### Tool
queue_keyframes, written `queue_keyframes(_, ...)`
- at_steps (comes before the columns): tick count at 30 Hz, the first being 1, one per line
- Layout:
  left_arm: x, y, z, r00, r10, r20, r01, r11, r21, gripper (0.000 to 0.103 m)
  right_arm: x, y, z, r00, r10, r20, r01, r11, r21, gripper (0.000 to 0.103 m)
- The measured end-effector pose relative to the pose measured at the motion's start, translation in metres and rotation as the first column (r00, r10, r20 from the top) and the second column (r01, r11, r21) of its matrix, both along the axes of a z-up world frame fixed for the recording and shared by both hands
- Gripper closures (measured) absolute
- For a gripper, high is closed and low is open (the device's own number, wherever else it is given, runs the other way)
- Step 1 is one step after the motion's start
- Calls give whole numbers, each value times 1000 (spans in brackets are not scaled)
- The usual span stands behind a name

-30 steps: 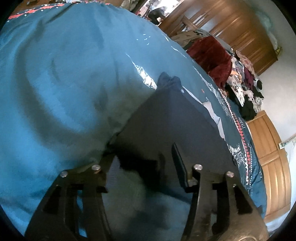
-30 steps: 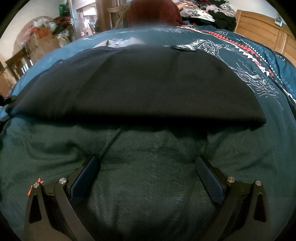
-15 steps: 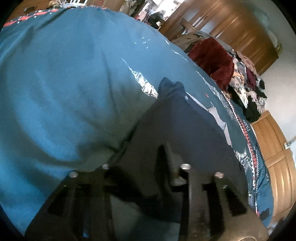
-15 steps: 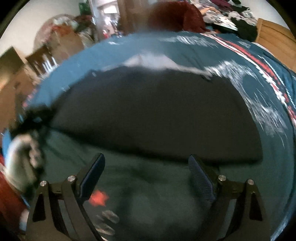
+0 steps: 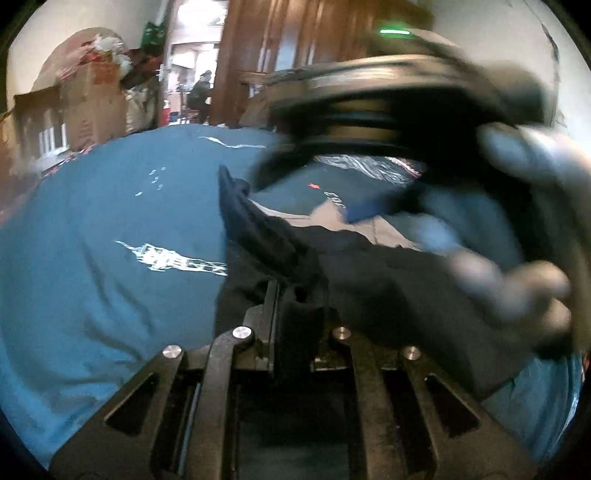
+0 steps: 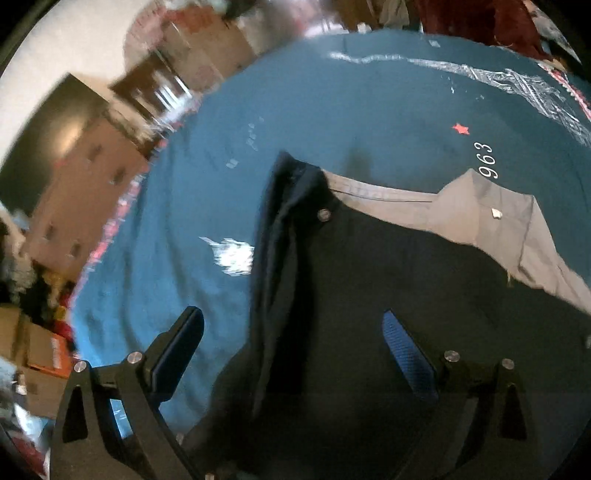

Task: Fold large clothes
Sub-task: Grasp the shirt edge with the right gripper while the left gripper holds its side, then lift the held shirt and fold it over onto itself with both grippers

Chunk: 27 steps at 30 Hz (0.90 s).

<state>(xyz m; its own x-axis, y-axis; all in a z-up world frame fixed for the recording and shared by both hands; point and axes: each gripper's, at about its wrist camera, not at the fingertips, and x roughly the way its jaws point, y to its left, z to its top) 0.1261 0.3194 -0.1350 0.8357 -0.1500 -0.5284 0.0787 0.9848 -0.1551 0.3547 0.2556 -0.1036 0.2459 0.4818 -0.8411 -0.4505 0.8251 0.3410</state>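
Observation:
A large dark navy garment (image 6: 388, 295) lies folded on the teal bedspread (image 6: 332, 110), with a grey panel (image 6: 517, 229) showing at its far edge. My right gripper (image 6: 291, 347) is open above the garment's left fold, one finger over the bedspread and one over the cloth. In the left wrist view my left gripper (image 5: 291, 299) is shut on a bunched edge of the dark garment (image 5: 388, 295). A blurred gloved hand (image 5: 498, 240) with the other gripper's body fills the upper right of that view.
The teal bedspread (image 5: 110, 221) carries white prints and a red star. Cardboard boxes (image 5: 92, 99) and a doorway (image 5: 192, 74) stand beyond the bed. A wooden wardrobe (image 5: 258, 44) and dark red clothes (image 6: 498, 22) are at the far side.
My left gripper went from open to shut on the garment's edge and turned toward the room. My right gripper swung left over the garment's side fold and stays open.

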Motion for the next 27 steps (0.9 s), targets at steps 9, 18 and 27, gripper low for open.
queue_keyframes(9,3,-35,6,996,-88,7,87,994,65,93,8,-26,-63,976,28,-214,18,978,207,93)
queue_keyframes(18,4,-58,13,990,-142,20,141,988,61,93,-1,-70,-42,983,9,-181,47,952,302,22)
queue_keyframes(27,5,-52,11,991,-134,-12,135,990,35,97,8,8,-48,967,177,-183,-151,977,151,69)
